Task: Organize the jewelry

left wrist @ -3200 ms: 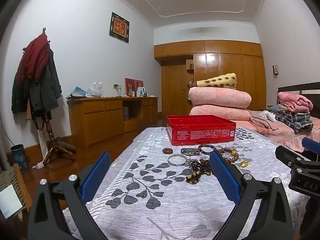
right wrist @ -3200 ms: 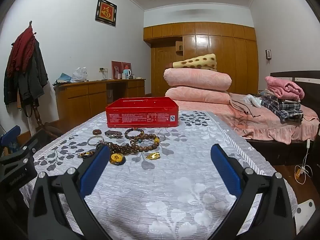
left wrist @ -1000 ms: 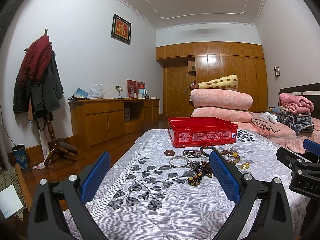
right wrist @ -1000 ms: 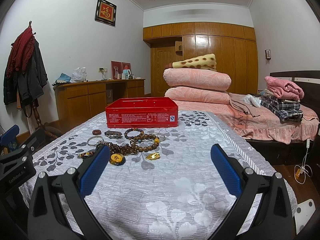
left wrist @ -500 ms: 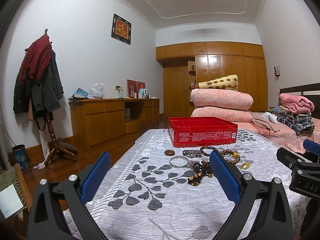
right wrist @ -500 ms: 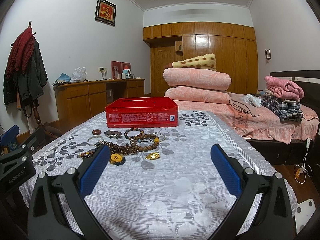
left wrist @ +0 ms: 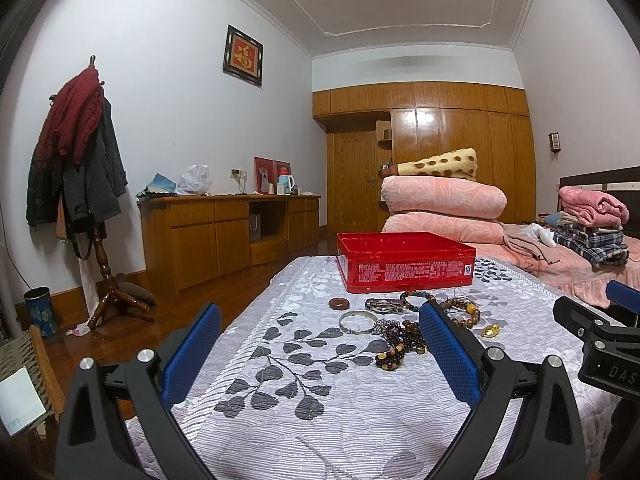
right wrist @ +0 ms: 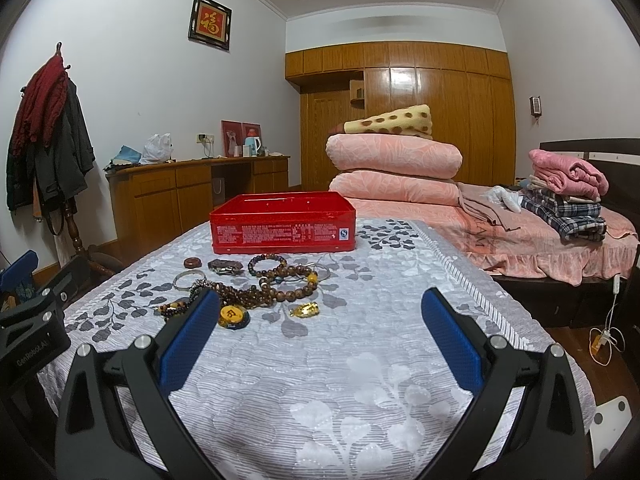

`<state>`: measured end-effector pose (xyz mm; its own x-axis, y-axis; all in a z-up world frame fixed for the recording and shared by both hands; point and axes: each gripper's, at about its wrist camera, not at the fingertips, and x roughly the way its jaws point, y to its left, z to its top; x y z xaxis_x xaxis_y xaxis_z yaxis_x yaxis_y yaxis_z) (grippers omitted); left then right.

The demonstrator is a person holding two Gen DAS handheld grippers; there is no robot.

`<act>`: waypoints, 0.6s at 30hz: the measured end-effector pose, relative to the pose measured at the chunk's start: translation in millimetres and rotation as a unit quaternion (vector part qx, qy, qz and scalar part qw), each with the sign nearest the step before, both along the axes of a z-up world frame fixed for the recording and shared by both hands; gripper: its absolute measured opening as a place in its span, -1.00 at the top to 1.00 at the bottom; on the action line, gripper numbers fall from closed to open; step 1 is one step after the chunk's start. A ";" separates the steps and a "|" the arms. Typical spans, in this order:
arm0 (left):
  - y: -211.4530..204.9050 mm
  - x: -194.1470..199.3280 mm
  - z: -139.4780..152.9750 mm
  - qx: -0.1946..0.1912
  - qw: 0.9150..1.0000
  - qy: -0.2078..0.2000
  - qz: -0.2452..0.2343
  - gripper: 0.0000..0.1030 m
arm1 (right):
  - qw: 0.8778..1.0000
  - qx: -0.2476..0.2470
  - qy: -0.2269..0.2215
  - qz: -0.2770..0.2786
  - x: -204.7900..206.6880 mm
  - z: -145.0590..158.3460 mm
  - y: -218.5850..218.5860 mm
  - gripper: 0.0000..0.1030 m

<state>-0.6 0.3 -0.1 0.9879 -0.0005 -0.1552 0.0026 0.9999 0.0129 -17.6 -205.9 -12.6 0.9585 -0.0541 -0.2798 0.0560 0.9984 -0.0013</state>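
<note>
Bedroom behind, a quilted table (right wrist: pixel 360 380) carries tangled bead strings (right wrist: pixel 260 290) just near of the red tin (right wrist: pixel 282 224); pinching one strand would likely drag its neighbours along. Left gripper (left wrist: pixel 320 344) and right gripper (right wrist: pixel 320 328) hover level at the near edge, fingers wide, holding nothing

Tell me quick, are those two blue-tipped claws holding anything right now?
Left gripper: open, holding nothing, above the tablecloth short of the jewelry.
Right gripper: open, holding nothing.
</note>
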 end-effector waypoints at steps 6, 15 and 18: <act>4.3 13.8 1.2 0.007 1.000 0.029 0.002 -0.88 | 0.999 0.016 0.043 0.013 14.0 -2.6 -4.2 -0.90; 3.5 52.8 -3.5 0.010 0.990 0.137 -0.036 -0.88 | 0.986 0.050 0.151 0.051 52.1 -12.9 -13.2 -0.89; 3.2 67.4 -6.2 -0.003 0.982 0.177 -0.060 -0.87 | 0.982 0.054 0.168 0.063 61.8 -11.7 -15.8 -0.89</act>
